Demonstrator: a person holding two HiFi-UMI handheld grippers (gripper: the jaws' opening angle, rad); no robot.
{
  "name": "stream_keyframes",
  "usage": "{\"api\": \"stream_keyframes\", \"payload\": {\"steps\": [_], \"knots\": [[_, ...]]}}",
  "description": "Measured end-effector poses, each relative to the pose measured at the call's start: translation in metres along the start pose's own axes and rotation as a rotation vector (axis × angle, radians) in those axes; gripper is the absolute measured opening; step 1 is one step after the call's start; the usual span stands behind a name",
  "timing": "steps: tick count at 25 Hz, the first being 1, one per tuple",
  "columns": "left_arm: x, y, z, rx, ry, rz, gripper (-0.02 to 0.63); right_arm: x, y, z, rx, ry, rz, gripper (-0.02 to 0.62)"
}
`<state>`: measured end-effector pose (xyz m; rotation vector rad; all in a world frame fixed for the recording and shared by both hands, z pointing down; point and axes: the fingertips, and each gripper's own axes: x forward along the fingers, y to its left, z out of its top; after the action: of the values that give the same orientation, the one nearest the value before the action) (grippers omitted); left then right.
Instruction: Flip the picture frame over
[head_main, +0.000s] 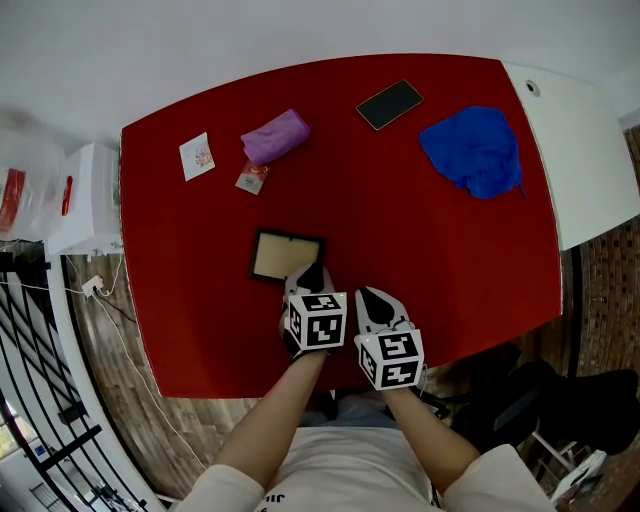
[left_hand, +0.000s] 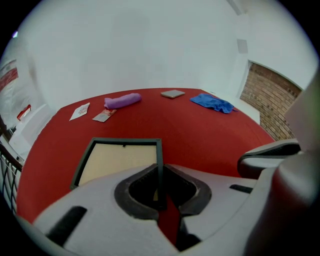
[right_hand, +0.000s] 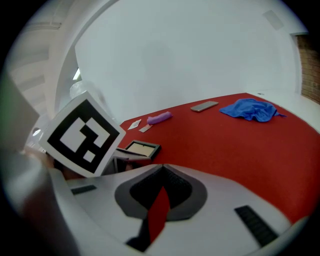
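Head view: picture frame (head_main: 286, 256) lies flat on the red table (head_main: 455, 262), beige panel up. Front or back, cannot tell. Its near right corner is covered by the left gripper (head_main: 309, 277). The person's arms are cut off at the bottom edge.

Left gripper view: the frame's near edge is hidden behind the gripper body. The frame's dark right rail runs straight into the left gripper (left_hand: 160, 171), jaws clenched on it. The head view does not show this grip.

Right gripper view: the left gripper's marker cube (right_hand: 82, 136) blocks the frame's near left part, so only the far part of the frame (right_hand: 138, 148) shows. The right gripper (right_hand: 161, 172) has its jaws pressed together on nothing, with red table showing below them. In the head view the right gripper (head_main: 373, 302) sits just right of the frame, apart from it.

Around the frame, left to right:
- card (head_main: 197, 156), far left of it
- small packet (head_main: 252, 178), beyond it
- purple roll (head_main: 275, 136), beyond it, touching the packet
- phone (head_main: 390, 104), far right
- blue cloth (head_main: 478, 150), farther right

None of these lies near the frame.
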<state>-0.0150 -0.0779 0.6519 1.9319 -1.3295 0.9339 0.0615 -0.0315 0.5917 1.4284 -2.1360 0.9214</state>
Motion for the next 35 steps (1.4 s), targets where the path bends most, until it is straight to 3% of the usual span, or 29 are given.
{"api": "stream_keyframes", "payload": {"steps": [7, 12, 15, 28, 32, 35], "knots": [[-0.022, -0.005, 0.016, -0.114, -0.047, -0.077, 0.044, 0.002, -0.005, 0.001, 0.000, 0.001, 0.003, 0.005], [-0.045, -0.007, 0.031, -0.262, -0.081, -0.181, 0.044, 0.003, -0.003, 0.005, -0.006, -0.004, 0.014, 0.005], [-0.055, -0.011, 0.039, -0.361, -0.103, -0.273, 0.044, 0.004, -0.002, 0.007, -0.008, -0.008, 0.020, 0.005], [-0.094, -0.006, 0.084, -0.942, -0.273, -0.744, 0.044, 0.007, 0.011, 0.015, -0.060, -0.036, 0.068, 0.005], [-0.103, 0.002, 0.092, -1.033, -0.332, -0.851, 0.044, 0.010, 0.016, 0.018, -0.075, -0.038, 0.078, 0.005], [-0.111, 0.002, 0.101, -1.048, -0.393, -0.963, 0.044, 0.010, 0.020, 0.019, -0.099, -0.042, 0.084, 0.005]]}}
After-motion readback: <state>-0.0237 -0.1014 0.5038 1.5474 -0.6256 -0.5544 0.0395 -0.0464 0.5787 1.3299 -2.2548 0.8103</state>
